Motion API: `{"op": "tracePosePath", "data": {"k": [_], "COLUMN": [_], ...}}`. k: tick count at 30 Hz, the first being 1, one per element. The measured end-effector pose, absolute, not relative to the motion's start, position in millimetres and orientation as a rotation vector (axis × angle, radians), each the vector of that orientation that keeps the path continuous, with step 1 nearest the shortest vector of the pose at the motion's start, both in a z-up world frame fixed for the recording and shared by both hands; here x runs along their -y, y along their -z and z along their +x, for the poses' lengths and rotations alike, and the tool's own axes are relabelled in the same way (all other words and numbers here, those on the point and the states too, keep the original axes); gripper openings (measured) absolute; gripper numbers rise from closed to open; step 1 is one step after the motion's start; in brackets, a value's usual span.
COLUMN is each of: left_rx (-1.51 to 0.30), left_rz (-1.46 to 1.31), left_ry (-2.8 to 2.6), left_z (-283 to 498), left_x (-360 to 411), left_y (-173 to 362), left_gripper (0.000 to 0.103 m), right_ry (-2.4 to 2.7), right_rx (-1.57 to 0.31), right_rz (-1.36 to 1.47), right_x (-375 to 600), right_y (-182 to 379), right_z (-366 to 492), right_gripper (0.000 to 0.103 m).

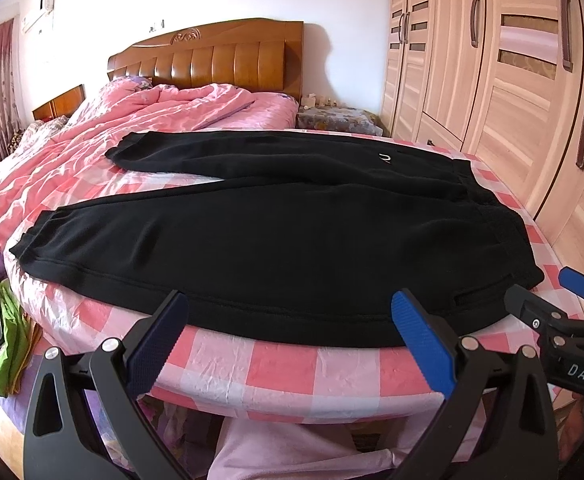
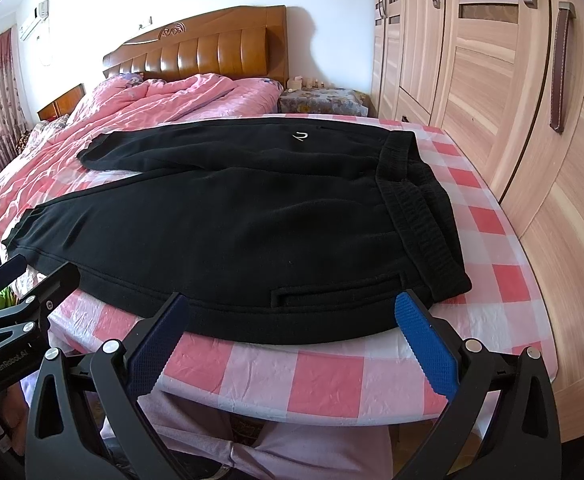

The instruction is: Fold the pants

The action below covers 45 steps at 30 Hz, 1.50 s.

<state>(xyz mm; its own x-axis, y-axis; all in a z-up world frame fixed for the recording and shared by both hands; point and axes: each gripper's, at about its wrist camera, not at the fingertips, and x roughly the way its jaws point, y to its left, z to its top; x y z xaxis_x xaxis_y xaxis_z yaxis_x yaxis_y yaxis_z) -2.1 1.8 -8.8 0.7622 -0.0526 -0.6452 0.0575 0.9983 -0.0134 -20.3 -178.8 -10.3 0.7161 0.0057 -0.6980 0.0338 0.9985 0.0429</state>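
Black pants (image 1: 276, 232) lie flat on a pink checked table (image 1: 292, 368), waistband to the right, both legs pointing left and spread apart. They also show in the right wrist view (image 2: 252, 220), with the ribbed waistband (image 2: 415, 208) and a side pocket slit (image 2: 331, 292). My left gripper (image 1: 292, 312) is open and empty at the near edge of the pants. My right gripper (image 2: 292, 312) is open and empty near the pocket. The right gripper (image 1: 551, 296) shows at the right of the left wrist view; the left gripper (image 2: 40, 270) shows at the left of the right wrist view.
A bed with a pink quilt (image 1: 132, 120) and wooden headboard (image 1: 212, 56) lies behind the table. A wooden wardrobe (image 1: 511, 80) stands at the right. A covered nightstand (image 2: 319, 98) is at the back. A green bag (image 1: 0, 328) lies left.
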Motion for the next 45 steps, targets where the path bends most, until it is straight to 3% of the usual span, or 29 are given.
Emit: {"op": "tracePosePath", "data": {"k": [20, 28, 32, 38, 45], "left_rx": [-0.809, -0.873, -0.863, -0.759, -0.990], "left_rz": [0.006, -0.002, 0.006, 0.180, 0.117], "left_ry": [0.093, 0.103, 0.119, 0.081, 0.141], "left_z": [4, 27, 83, 214, 386], "left_x": [-5, -11, -18, -8, 6], "left_y": [28, 42, 32, 15, 37], "left_gripper": [0.102, 0.102, 0.102, 0.102, 0.102], "right_ry": [0.000, -0.138, -0.251, -0.317, -0.304], "right_rx": [-0.780, -0.697, -0.706, -0.878, -1.024], "right_rz": [0.045, -0.002, -0.067, -0.120, -0.135], "right_x": [187, 218, 240, 266, 303], "right_y": [19, 9, 5, 19, 60], "right_z": [-12, 50, 126, 268, 411], "right_gripper": [0.099, 0.099, 0.099, 0.099, 0.099]}}
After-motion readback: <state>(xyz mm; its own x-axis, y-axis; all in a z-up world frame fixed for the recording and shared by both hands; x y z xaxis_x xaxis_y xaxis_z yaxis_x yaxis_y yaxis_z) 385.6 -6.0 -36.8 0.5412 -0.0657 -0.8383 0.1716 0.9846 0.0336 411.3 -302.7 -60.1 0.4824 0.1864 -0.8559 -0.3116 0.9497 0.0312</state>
